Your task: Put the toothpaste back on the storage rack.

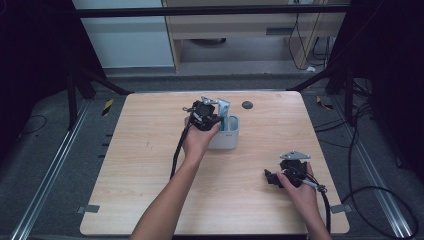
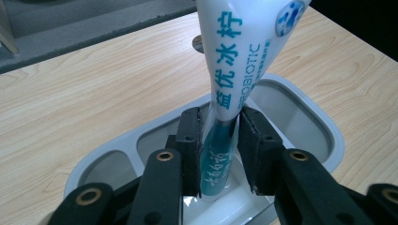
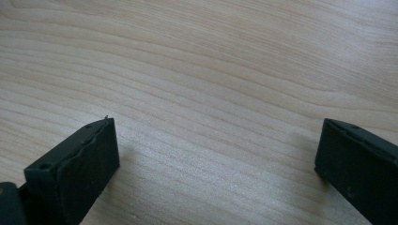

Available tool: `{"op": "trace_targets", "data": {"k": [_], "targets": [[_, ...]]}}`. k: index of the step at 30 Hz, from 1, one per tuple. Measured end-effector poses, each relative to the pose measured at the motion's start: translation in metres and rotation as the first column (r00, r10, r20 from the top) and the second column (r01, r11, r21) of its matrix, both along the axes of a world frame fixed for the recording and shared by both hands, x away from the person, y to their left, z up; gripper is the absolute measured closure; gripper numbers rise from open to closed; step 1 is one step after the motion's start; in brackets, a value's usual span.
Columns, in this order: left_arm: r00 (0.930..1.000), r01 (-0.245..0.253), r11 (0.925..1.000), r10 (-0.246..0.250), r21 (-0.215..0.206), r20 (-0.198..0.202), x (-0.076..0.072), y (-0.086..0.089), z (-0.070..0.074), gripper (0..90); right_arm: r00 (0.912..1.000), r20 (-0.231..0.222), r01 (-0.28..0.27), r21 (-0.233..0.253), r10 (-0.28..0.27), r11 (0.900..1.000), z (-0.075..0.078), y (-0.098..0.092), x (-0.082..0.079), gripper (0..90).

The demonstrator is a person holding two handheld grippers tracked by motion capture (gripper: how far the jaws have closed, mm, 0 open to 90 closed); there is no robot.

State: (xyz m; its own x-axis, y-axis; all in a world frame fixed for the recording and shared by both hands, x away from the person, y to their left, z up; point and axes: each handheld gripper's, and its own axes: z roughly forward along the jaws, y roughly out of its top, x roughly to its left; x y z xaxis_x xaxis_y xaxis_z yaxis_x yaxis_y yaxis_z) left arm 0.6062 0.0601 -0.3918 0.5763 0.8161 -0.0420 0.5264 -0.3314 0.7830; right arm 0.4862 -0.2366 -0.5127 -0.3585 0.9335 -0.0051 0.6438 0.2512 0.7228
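Between the jaws of my left gripper [image 2: 219,150] the toothpaste tube [image 2: 234,70] carries teal Chinese characters, 益优冰柠, running up its white body, with "PROBIOTIC" in smaller teal letters beside them. Lower down, white characters on its teal part are too small to read.

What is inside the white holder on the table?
A toothpaste tube stands in the white holder, pinched by the left tongs. The tongs hide the tube's lower end.

tube [image 2: 224,93]: white and teal, printed "PROBIOTIC", stood near upright, lower end inside holder, pinched between left gripper [image 2: 220,147] jaws
holder [image 2: 324,126]: white, compartmented, sat on table's far middle
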Motion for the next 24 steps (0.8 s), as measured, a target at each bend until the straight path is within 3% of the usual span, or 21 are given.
{"op": "trace_targets", "data": {"k": [24], "targets": [[0.9995, 0.020, 0.9998, -0.020, 0.008, 0.026, -0.013, 0.001, 0.006, 62.3, 1.0000, 0.000, 0.000, 0.000, 0.000, 1.000, 0.000, 0.000, 0.000, 0.3]]}}
